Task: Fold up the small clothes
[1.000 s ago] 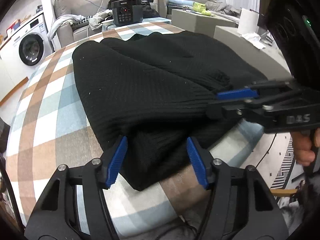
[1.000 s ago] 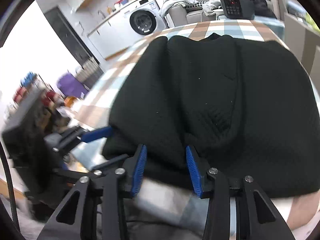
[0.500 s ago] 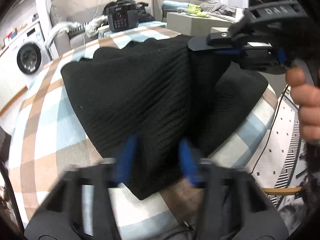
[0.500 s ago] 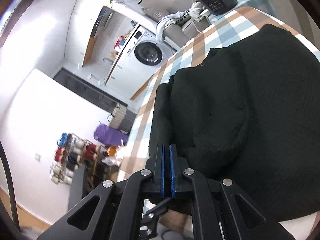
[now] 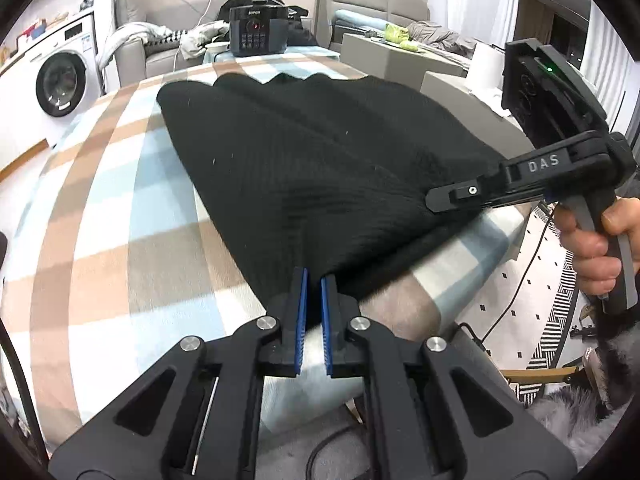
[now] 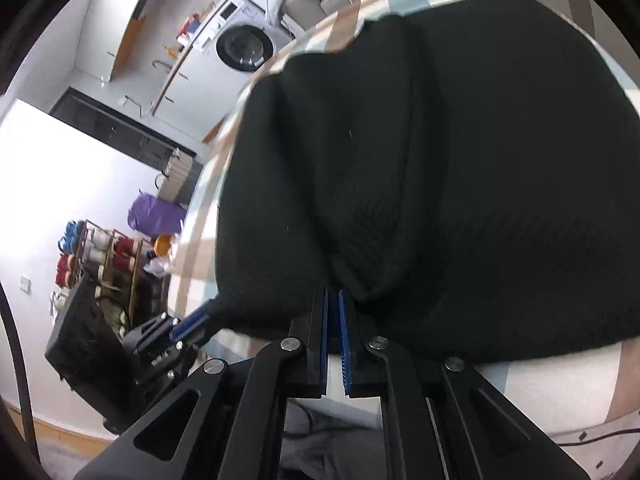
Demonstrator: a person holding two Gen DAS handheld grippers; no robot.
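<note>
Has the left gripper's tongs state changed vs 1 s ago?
Yes. The left gripper was open around the black sweater hem; now its tongs are shut on it, at the same near edge of the checked tablecloth.

We see a matt black ribbed knit garment (image 5: 320, 168) on a soft checked cloth table cover (image 5: 120, 216); the gripper pads (image 5: 301, 320) look like ridged blue rubber.

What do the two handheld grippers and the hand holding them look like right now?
The left gripper and the right gripper are matte black linkages with silver pivot screws and ribbed blue finger pads. Seen from the left wrist view, the right gripper's body carries white "DAS" lettering and a box with a green light. A bare hand grips its handle; no sleeve shows.
</note>
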